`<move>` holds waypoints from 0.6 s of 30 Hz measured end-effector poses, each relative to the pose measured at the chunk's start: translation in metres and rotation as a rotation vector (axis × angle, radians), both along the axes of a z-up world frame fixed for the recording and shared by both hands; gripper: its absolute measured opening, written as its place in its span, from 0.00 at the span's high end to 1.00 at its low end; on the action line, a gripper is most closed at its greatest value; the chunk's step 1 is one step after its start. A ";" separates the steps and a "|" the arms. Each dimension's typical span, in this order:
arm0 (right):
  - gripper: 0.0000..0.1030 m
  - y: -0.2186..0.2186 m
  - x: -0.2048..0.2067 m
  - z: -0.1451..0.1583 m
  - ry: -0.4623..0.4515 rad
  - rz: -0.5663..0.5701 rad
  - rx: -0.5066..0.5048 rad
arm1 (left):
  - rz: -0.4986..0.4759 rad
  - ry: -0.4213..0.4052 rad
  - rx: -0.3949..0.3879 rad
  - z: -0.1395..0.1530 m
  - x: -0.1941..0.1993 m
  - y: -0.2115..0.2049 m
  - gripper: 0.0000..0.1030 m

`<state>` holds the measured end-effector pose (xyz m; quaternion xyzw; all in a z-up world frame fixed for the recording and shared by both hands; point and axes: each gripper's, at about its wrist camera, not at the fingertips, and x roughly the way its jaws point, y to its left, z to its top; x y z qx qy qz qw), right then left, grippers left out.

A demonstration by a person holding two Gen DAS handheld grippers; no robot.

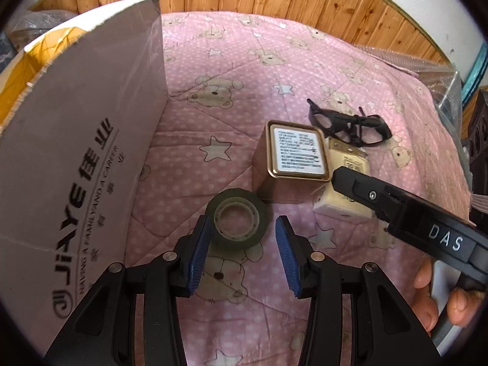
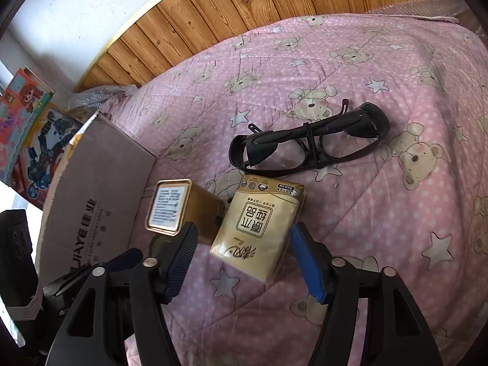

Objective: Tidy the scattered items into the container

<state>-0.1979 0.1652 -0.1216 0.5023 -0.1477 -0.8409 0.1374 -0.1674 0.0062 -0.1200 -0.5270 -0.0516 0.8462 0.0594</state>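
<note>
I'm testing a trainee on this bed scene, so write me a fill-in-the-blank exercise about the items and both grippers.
1. The open left gripper is lined up on the roll of ____.
2. The open right gripper straddles the yellow pack of ____.
3. The black glasses lie on the ____ quilt.
4. The gold tin stands between the cardboard ____ and the glasses.

Missing words: tape; tissues; pink; box
</note>
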 end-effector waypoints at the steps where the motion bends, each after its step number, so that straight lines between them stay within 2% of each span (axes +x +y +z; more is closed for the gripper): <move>1: 0.31 -0.002 -0.002 -0.004 -0.005 0.000 0.009 | 0.005 0.014 -0.006 -0.002 -0.001 0.000 0.53; 5: 0.31 -0.007 -0.008 -0.010 0.019 0.015 0.057 | 0.000 0.040 -0.042 -0.008 -0.007 0.002 0.44; 7: 0.31 -0.012 -0.009 -0.010 0.037 0.032 0.094 | 0.006 0.023 -0.039 -0.015 -0.010 -0.001 0.43; 9: 0.31 -0.017 -0.009 -0.009 0.054 0.050 0.133 | -0.010 0.054 -0.053 -0.014 -0.007 0.000 0.43; 11: 0.36 -0.020 -0.009 -0.009 0.068 0.057 0.170 | -0.010 0.066 -0.041 -0.014 -0.005 -0.002 0.44; 13: 0.42 -0.019 -0.009 -0.010 0.072 0.047 0.178 | 0.012 0.074 -0.009 -0.012 -0.003 -0.010 0.54; 14: 0.46 -0.016 -0.009 -0.010 0.068 0.038 0.167 | 0.025 0.076 0.007 -0.011 -0.003 -0.014 0.63; 16: 0.47 -0.011 -0.009 -0.010 0.056 0.019 0.138 | 0.038 0.076 0.032 -0.009 -0.003 -0.020 0.71; 18: 0.49 -0.007 -0.009 -0.009 0.047 0.004 0.116 | 0.028 0.079 0.034 -0.010 -0.003 -0.019 0.84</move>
